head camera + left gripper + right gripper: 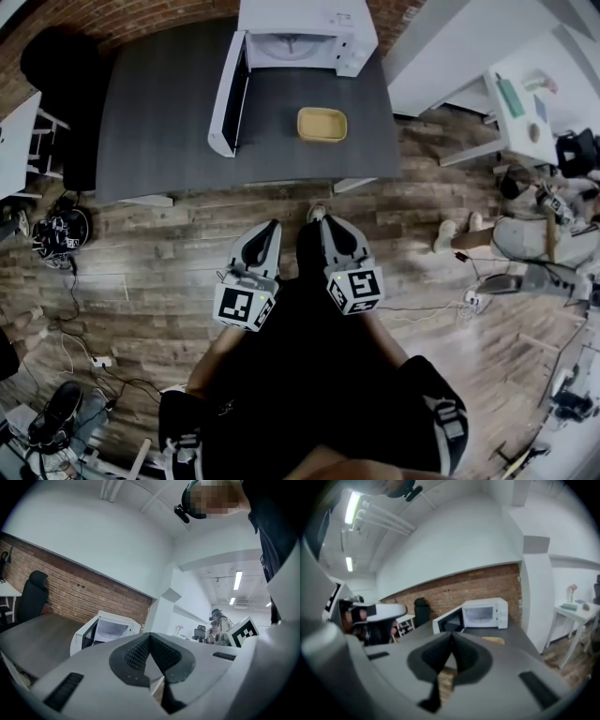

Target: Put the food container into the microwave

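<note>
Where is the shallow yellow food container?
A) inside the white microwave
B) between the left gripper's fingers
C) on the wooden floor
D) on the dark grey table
D: the shallow yellow food container lies on the dark grey table, before the white microwave, door open.

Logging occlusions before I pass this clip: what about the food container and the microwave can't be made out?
The food container: head view, too small to tell lid or contents; left gripper view, hidden behind the left gripper; right gripper view, only a sliver above the right gripper.
The microwave: head view, rear cut off by the top edge; controls too small to read.
</note>
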